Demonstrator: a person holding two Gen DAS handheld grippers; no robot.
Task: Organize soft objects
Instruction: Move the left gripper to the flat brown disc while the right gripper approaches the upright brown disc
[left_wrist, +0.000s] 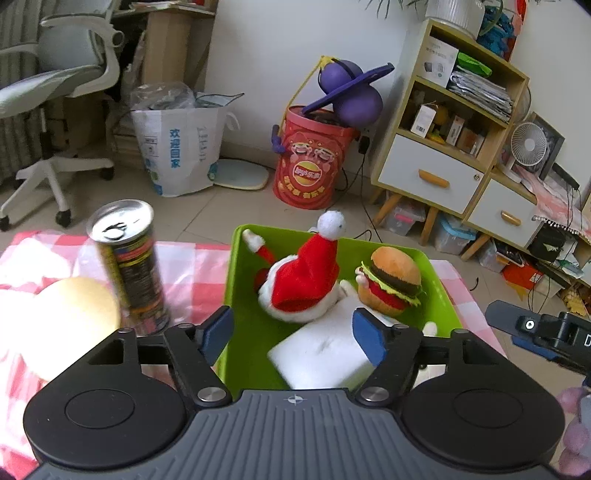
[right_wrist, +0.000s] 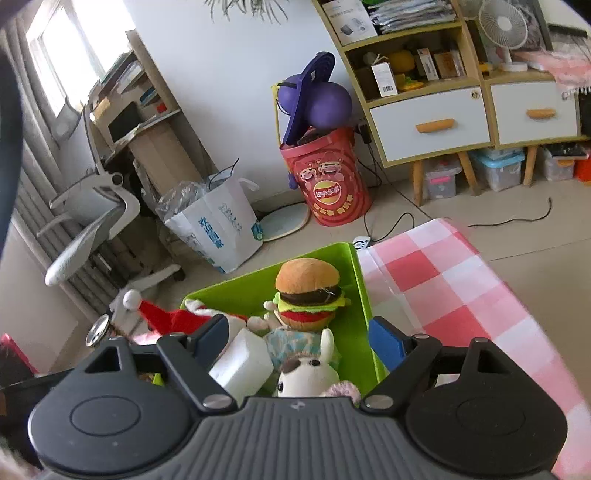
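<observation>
Left tool (left_wrist: 291, 334): jaws open, gripping nothing, positioned above the white foam block (left_wrist: 321, 354) inside the green bin (left_wrist: 236, 280). Right tool (right_wrist: 299, 338): jaws open and empty, over the white plush animal (right_wrist: 308, 374). The bin, on the checkered counter (right_wrist: 443, 288), also contains the burger plush (left_wrist: 391, 284) and Santa plush (left_wrist: 303, 284).

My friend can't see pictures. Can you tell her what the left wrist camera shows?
A green bin on a pink checked cloth holds a red Santa hat plush, a burger plush and a white foam block. The left hand-held gripper hangs open above it, holding nothing. A tall can stands beside the bin.
</observation>
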